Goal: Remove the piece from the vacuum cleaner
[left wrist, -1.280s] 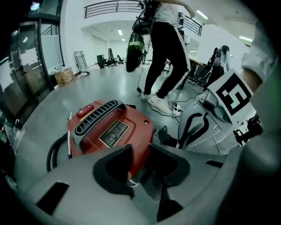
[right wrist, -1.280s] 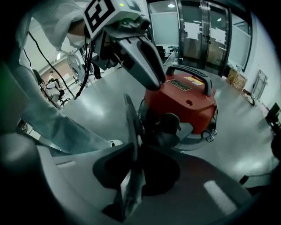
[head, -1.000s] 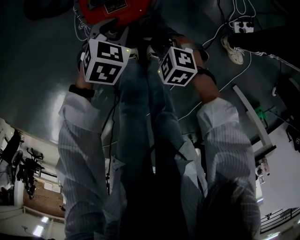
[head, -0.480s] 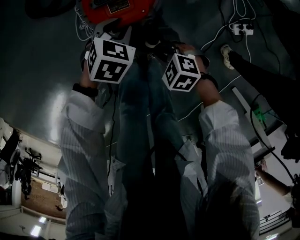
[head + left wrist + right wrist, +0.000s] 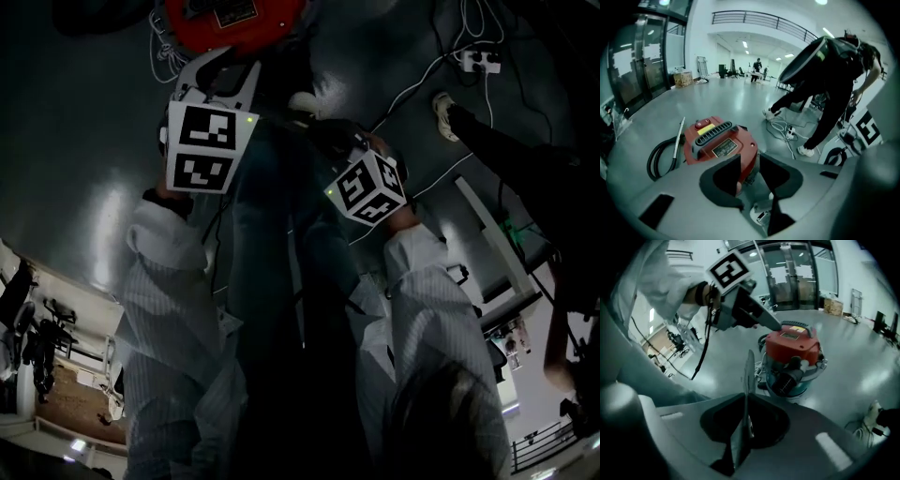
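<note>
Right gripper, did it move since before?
Yes. In the head view the right gripper, by its cube, slid down the picture, away from the vacuum cleaner. Its fingers have just been closing, nothing between them.

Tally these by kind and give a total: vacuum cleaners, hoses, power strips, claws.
Vacuum cleaner: 1
Hose: 1
Power strip: 1
Claws: 2, left claw and right claw
Total: 5
</note>
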The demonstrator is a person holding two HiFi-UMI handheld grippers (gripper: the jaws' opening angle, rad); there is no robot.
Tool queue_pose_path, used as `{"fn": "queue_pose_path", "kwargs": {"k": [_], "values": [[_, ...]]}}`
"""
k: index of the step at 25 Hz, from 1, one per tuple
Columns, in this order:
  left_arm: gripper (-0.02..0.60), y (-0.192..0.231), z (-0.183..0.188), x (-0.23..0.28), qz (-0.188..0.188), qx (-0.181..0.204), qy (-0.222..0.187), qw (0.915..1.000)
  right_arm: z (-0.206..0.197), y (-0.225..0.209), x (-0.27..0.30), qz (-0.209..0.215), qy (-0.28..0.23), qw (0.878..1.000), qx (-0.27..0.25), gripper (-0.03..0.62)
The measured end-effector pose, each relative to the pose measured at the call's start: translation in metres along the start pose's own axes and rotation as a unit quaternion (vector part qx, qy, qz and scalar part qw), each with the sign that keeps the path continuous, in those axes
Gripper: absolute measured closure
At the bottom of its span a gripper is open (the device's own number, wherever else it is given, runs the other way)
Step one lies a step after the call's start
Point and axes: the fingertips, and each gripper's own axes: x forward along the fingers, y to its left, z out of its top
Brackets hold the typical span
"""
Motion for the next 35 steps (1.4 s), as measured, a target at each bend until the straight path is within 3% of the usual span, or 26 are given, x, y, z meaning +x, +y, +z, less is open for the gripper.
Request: {"fn": "queue_pose_path", "kwargs": {"k": [5, 8, 13, 19, 22, 25, 35], "values": [[0.456, -0.012, 0.047, -0.102, 0.021, -0.104, -0.109, 0.9884, 0.064, -0.010, -0.074, -0.037, -0.104, 0.989, 0.095, 0.568], [0.458, -0.021, 0.086, -0.180, 0.044, -0.130, -0.163, 0.9771, 0.123, -0.002, -0.138, -0.054, -0.167, 0.978, 0.111, 0.568], [0.461, -0.039, 0.148, -0.291, 0.070, -0.136, -0.225, 0.9622, 0.214, 0.033, -0.241, -0.084, -0.215, 0.969, 0.082, 0.568], [0.462, -0.043, 0.223, -0.384, 0.102, -0.093, -0.308, 0.9413, 0.299, 0.050, -0.347, -0.119, -0.286, 0.950, 0.034, 0.568], [0.462, -0.047, 0.236, -0.414, 0.110, -0.097, -0.328, 0.9332, 0.312, 0.059, -0.378, -0.127, -0.313, 0.940, 0.043, 0.568], [0.513, -0.053, 0.235, -0.435, 0.120, -0.120, -0.334, 0.9270, 0.310, 0.073, -0.395, -0.133, -0.317, 0.938, 0.044, 0.570], [0.515, -0.077, 0.253, -0.460, 0.135, -0.078, -0.359, 0.9203, 0.319, 0.095, -0.422, -0.130, -0.353, 0.926, 0.016, 0.571]]}}
